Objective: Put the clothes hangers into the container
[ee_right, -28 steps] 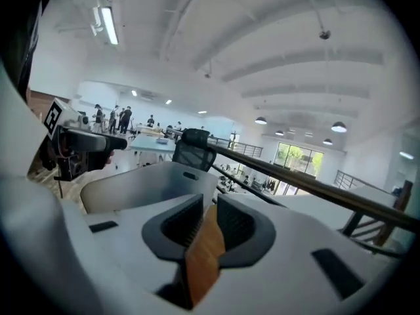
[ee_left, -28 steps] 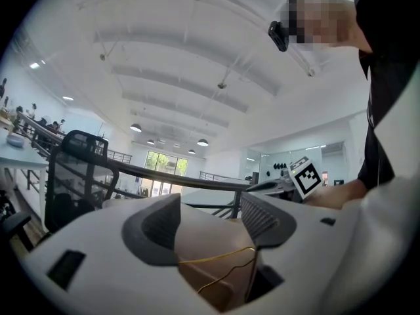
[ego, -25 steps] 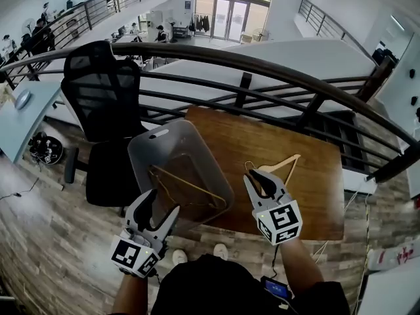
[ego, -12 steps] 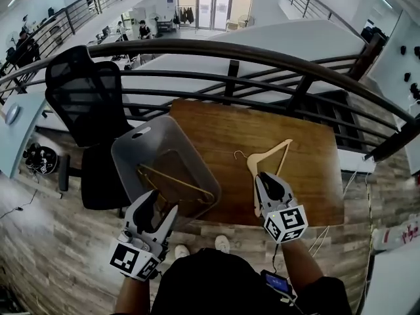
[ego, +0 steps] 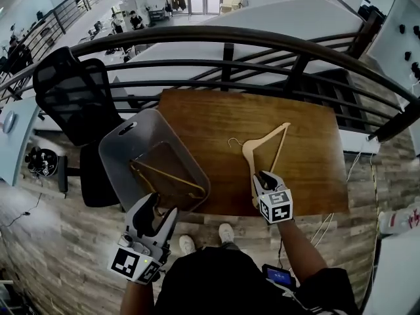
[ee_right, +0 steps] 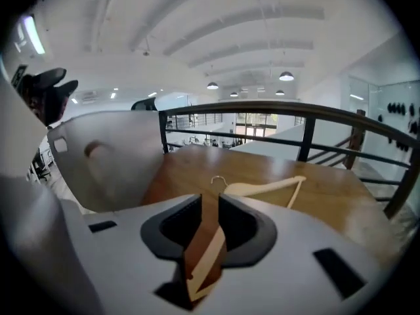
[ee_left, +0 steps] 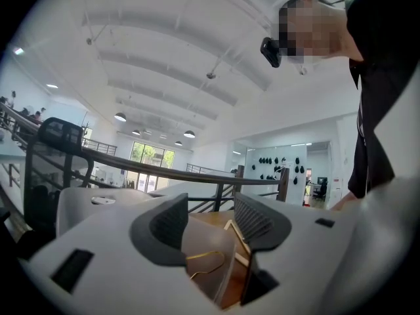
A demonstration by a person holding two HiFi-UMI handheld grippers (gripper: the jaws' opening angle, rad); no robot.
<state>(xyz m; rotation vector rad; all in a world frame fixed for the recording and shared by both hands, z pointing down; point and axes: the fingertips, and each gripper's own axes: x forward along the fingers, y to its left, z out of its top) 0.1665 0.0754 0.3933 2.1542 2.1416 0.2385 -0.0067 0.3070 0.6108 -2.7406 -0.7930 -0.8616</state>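
Note:
A translucent grey container (ego: 121,133) stands on the left end of the brown table (ego: 216,120), with one wooden hanger (ego: 167,176) lying inside. A second, pale wooden hanger (ego: 266,140) lies flat on the table to its right. My right gripper (ego: 262,176) sits low over that hanger's near end. Its jaws have just been opening and stand open, with the hanger's tip (ee_right: 207,254) between them. My left gripper (ego: 161,209) hovers off the table's near edge by the container. Its jaws have just been closing but are open with nothing between them. Beyond them I see the container (ee_left: 98,202) and the hanger hook (ee_left: 205,261) in it.
A curved dark railing (ego: 230,41) runs behind the table. A black office chair (ego: 72,90) stands left of the container. The table's right half (ego: 308,169) is bare wood, and plank floor lies below its near edge.
My right gripper came down toward the table with the pale hanger, which now lies flat instead of hanging in the air. My left gripper's jaws stand narrower and it has shifted a little.

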